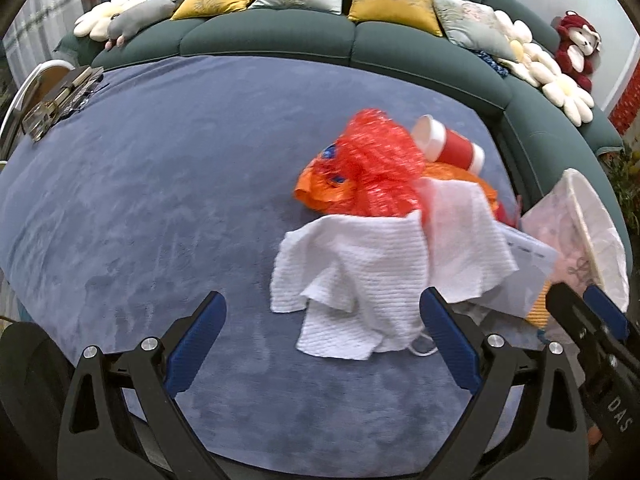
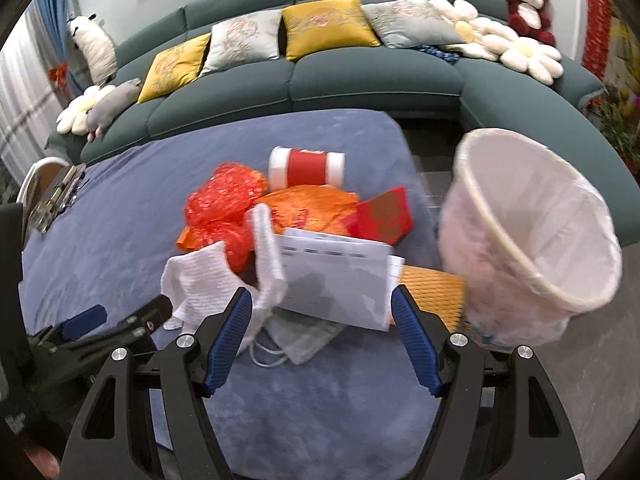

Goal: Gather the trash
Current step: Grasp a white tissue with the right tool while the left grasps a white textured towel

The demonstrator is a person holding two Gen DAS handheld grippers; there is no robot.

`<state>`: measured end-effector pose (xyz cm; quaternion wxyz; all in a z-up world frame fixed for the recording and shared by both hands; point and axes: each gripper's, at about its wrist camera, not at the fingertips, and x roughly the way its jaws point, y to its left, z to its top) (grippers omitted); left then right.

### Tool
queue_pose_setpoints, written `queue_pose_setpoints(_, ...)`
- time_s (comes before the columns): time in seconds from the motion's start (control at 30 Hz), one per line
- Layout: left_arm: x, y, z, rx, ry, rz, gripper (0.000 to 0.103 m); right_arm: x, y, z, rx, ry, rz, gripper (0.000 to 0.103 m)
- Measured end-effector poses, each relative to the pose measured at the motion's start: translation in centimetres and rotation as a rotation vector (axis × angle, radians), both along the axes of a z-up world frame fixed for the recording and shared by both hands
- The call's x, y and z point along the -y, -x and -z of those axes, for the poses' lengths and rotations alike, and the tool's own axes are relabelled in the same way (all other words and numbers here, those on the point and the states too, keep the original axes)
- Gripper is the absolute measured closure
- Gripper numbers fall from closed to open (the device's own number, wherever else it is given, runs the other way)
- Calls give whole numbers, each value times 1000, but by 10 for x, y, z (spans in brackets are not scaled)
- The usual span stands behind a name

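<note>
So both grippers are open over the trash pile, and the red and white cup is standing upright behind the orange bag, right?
Not quite. The red and white cup lies on its side, as the right wrist view shows. Both the left gripper and right gripper are open, and the cup is behind the orange bag.

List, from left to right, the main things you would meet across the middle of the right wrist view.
Metal clutter at the table's left edge → red mesh bag → red cup → red packet → white-lined bin.
</note>
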<state>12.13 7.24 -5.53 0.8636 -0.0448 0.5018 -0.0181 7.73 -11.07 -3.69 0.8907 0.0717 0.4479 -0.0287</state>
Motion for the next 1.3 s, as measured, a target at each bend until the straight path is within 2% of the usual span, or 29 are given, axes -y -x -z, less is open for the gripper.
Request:
queue_pose_setpoints(0.23,-15,-8,17,-47,19,-31,10,-21,-34,20,-33,2,-33,34)
queue_pose_setpoints(0.33,-20,-10,22,-54,20,-42,10,-22,-43,27,-49,-8,-31,37)
queue_pose_setpoints(0.43,-23,-14,26,-66,27,-51,10,-24,-52,33,-65,-17,-30,44)
queue_pose_setpoints(0.53,-24,-16,30,-74,30,-56,10,-26,-58,40,-82,-15,-38,57)
queue_pose_setpoints(0.57,-24,-17,31,-78,27,-56,10,-26,-60,44,-93,-17,-43,66)
queue_pose_setpoints(0.6,-25,-17,33,-81,28,-56,10,-27,-62,46,-101,-20,-46,79)
queue_pose_setpoints(0.67,-25,-19,34,-85,28,-56,10,-27,-63,47,-110,-37,-55,96)
queue_pose_setpoints(0.8,-21,-21,34,-83,37,-43,10,-21,-61,29,-63,-101,-65,98)
queue_pose_setpoints(0.97,-5,-25,34,-98,62,-13,10,-11,-61,-10,39,-126,-50,98)
queue_pose_setpoints(1.07,8,-28,36,-113,88,7,10,-5,-61,-25,68,-143,-45,98)
queue_pose_setpoints(1.13,18,-31,38,-116,77,23,11,-2,-61,-33,88,-149,-41,98)
queue_pose_setpoints(1.17,24,-33,40,-119,66,34,12,-1,-61,-37,95,-151,-39,98)
queue_pose_setpoints(1.23,32,-35,44,-124,60,56,26,0,-59,-40,99,-158,-36,98)
queue_pose_setpoints(1.3,38,-37,49,-150,66,81,50,3,-58,-41,100,-162,-35,98)
